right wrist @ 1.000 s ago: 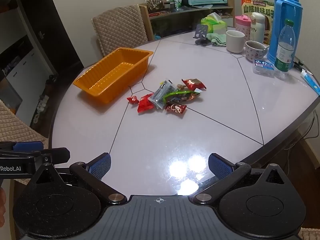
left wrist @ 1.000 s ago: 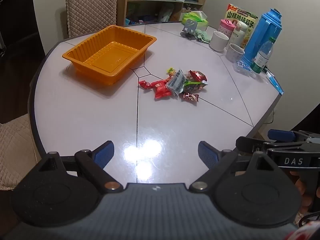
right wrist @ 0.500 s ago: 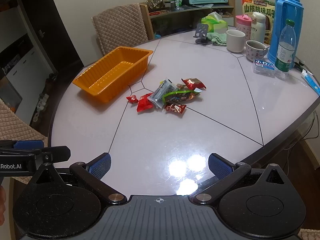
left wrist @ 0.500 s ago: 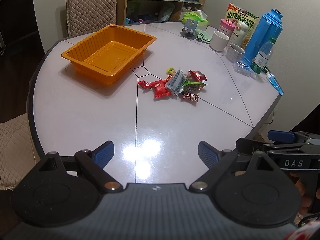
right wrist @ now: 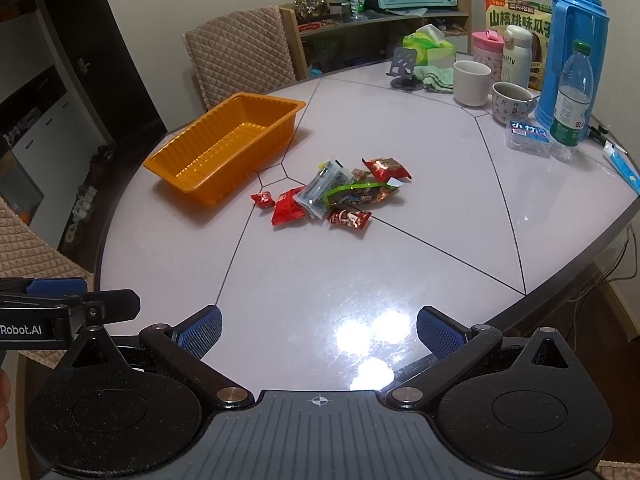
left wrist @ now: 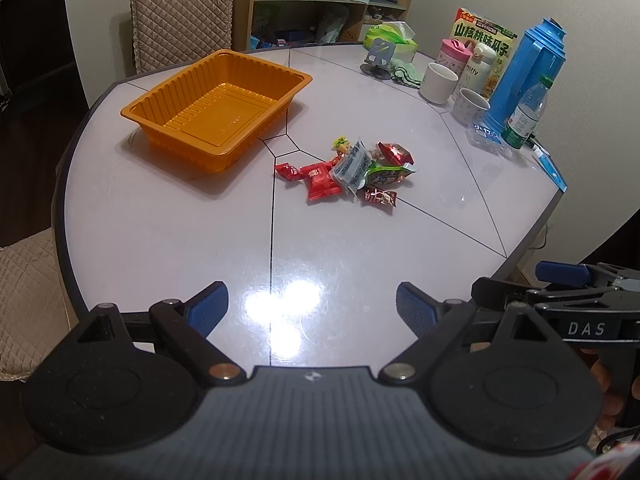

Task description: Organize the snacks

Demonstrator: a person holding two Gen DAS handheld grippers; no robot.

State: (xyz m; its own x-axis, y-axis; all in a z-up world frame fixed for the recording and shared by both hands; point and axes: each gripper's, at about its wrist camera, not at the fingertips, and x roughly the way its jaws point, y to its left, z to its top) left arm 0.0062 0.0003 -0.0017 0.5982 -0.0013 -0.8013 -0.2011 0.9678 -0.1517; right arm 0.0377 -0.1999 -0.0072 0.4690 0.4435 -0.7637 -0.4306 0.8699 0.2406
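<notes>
A small pile of snack packets (left wrist: 352,168) lies near the middle of the pale table; it also shows in the right wrist view (right wrist: 332,196). An empty orange tray (left wrist: 218,108) sits to the pile's left and farther back, also seen in the right wrist view (right wrist: 228,144). My left gripper (left wrist: 312,306) is open and empty above the table's near edge. My right gripper (right wrist: 318,332) is open and empty, also at the near edge, well short of the pile.
At the back right stand a blue thermos (right wrist: 576,48), a water bottle (right wrist: 572,96), two cups (right wrist: 472,82), a snack box (left wrist: 484,46) and a tissue pack (right wrist: 430,46). Quilted chairs (left wrist: 182,12) stand behind and left of the table.
Both grippers have drifted very slightly; the view barely shifts. Nothing on the table has moved.
</notes>
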